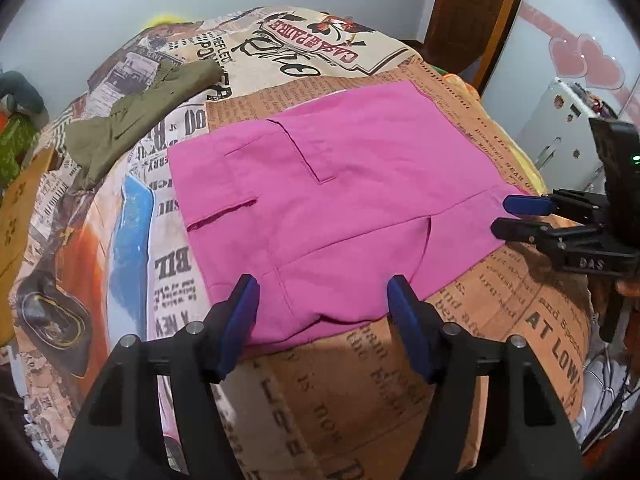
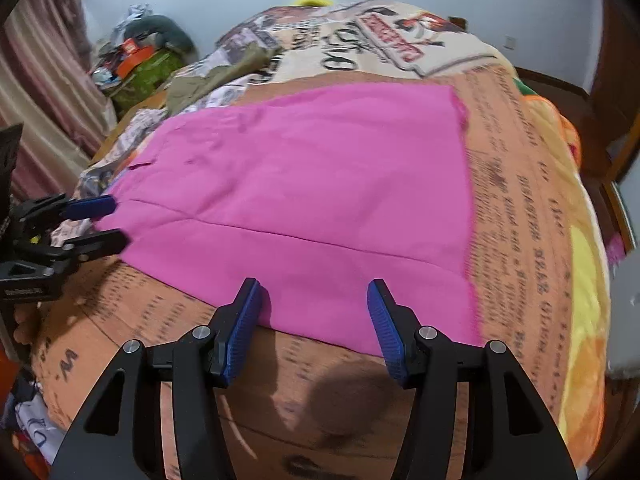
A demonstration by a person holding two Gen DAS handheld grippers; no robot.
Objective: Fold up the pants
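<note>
Pink pants (image 1: 320,200) lie folded flat on the bed (image 1: 500,300), so the cloth keeps its crease. Left tongs (image 1: 320,320) and right tongs (image 2: 314,320) hover at its near edge, both released, holding nothing.

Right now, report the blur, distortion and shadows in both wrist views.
Left wrist view: fisheye bulges the bedspread and darkens the corners; pink pants sharp, near print slightly soft, a shadow below their near edge. Right wrist view: same bulge; bedspread text on the right smeared, a soft dark shadow between the right gripper fingers.
</note>
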